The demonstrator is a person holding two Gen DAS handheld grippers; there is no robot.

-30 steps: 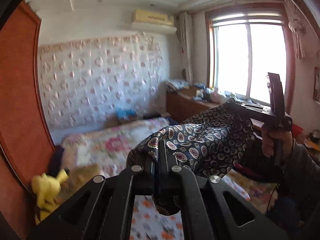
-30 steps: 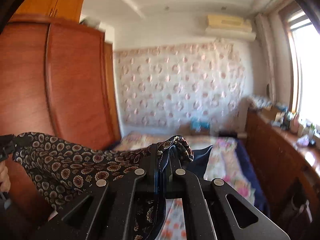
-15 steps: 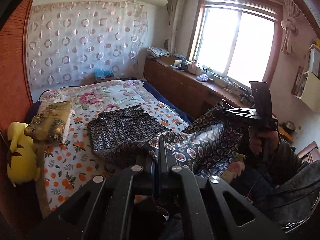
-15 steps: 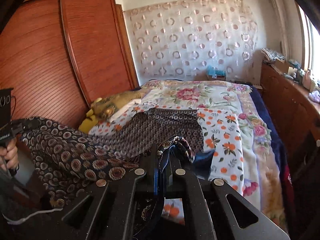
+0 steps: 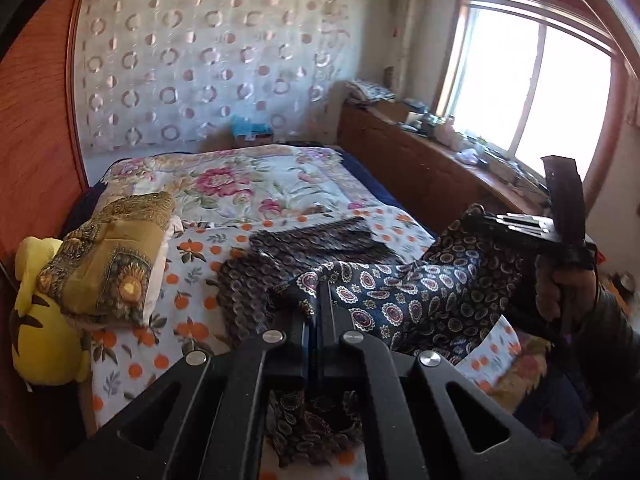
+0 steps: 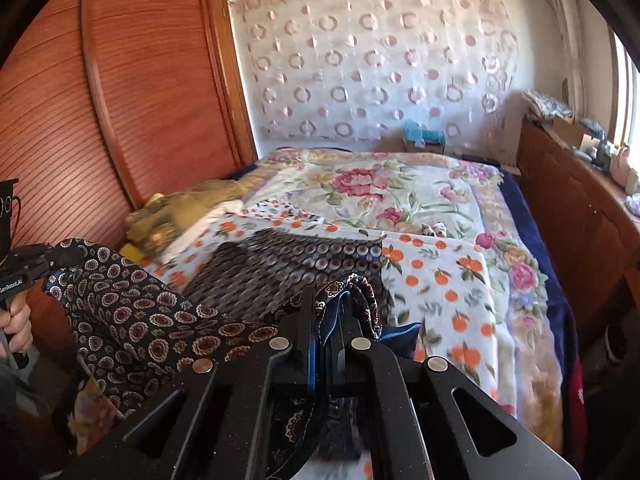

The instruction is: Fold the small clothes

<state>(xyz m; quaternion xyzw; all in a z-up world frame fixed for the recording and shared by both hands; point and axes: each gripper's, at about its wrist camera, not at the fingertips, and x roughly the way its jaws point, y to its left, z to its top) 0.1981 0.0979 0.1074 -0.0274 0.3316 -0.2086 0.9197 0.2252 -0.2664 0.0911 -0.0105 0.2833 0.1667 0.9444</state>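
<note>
A bedroom with a reddish wooden wardrobe [image 6: 100, 120] at frame left and a bed under a floral and orange-print cotton bedspread [image 6: 448, 276] filling the centre. A grey-patterned dark garment [image 5: 304, 248] lies flat mid-bed. A navy paisley fabric garment [image 5: 420, 300] hangs stretched across the lower frame, above the bed's near edge. The left tongs [image 5: 319, 300] pinch one end of it, nearly closed; the right tongs [image 6: 327, 312] clamp the other. "GenRobot.AI" reads on the left tool, at the right view's left edge.
</note>
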